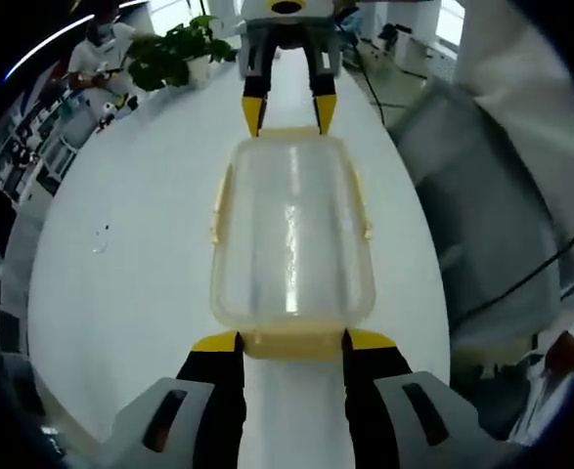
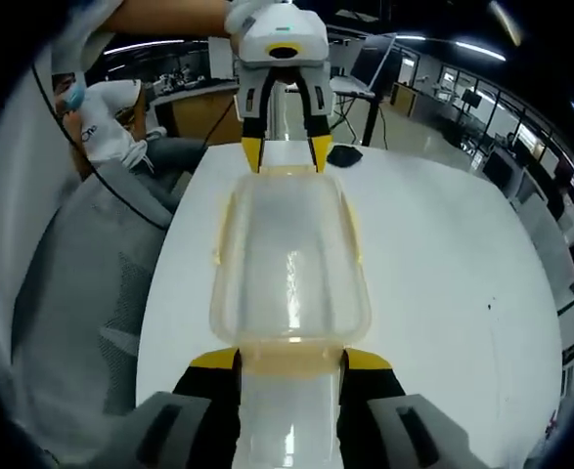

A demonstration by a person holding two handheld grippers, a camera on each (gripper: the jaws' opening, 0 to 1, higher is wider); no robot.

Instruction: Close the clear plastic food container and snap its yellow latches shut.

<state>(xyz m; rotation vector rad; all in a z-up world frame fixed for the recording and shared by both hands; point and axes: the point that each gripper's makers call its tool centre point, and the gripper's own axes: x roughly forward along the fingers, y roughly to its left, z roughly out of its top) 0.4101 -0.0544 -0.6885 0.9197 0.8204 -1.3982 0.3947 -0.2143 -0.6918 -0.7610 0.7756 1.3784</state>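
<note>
The clear plastic food container (image 1: 291, 234) lies lengthwise on the white table (image 1: 120, 254) with its lid on and yellow trim along its sides. My left gripper (image 1: 292, 341) stands open at the near end, its yellow-tipped jaws flanking the yellow end latch (image 1: 292, 344). My right gripper (image 1: 287, 112) comes in from the far end, open, tips at the far latch (image 1: 287, 131). In the right gripper view the same container (image 2: 288, 264) runs away from my right gripper (image 2: 290, 360), whose jaws flank the near latch (image 2: 290, 360); the left gripper (image 2: 287, 154) sits at the far latch (image 2: 287, 170).
A potted plant (image 1: 181, 47) stands at the table's far end, with a person (image 1: 99, 44) behind it. A grey chair back (image 1: 482, 205) and a black cable (image 1: 541, 274) lie off the table's right edge. A small dark object (image 2: 345, 153) rests on the table; a seated person (image 2: 106, 122) is beyond.
</note>
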